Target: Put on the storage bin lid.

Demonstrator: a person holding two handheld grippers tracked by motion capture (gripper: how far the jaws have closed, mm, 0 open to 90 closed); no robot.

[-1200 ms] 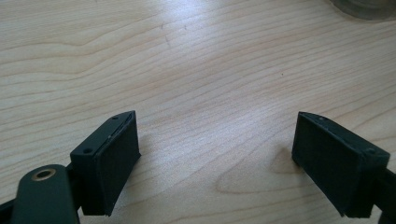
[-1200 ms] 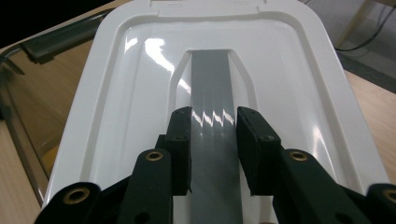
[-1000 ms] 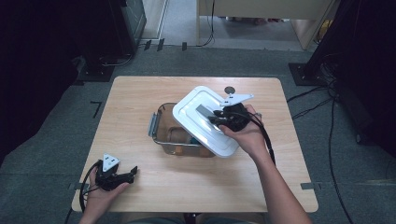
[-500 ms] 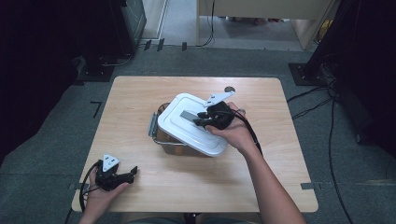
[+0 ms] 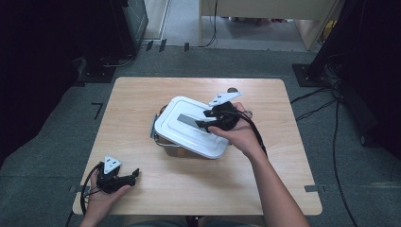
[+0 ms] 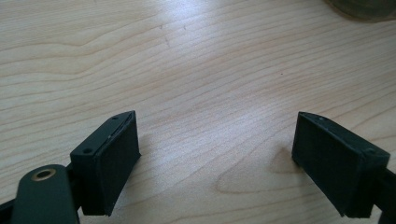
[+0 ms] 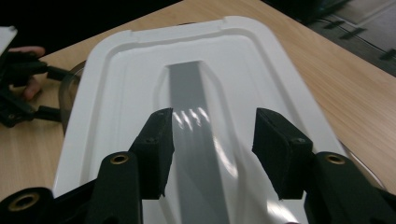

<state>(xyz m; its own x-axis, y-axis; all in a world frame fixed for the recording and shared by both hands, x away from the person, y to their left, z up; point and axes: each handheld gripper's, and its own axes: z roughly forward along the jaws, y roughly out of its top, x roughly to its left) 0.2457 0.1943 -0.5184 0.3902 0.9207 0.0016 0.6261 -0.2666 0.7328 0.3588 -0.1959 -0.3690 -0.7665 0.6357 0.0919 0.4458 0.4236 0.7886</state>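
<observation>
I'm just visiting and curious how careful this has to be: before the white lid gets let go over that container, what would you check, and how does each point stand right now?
1. Right tool on the lid's grey handle strip: jaws sit either side of it; whether they pinch it, cannot tell.
2. White lid lined up over the glass container: not ok, it looks skewed, and the container's near corner peeks out.
3. Lid seated flat: cannot tell.
4. Left tool out of the way: ok, it rests open at the table's near left corner.
5. Wooden table around the container free of obstacles: ok.
</observation>
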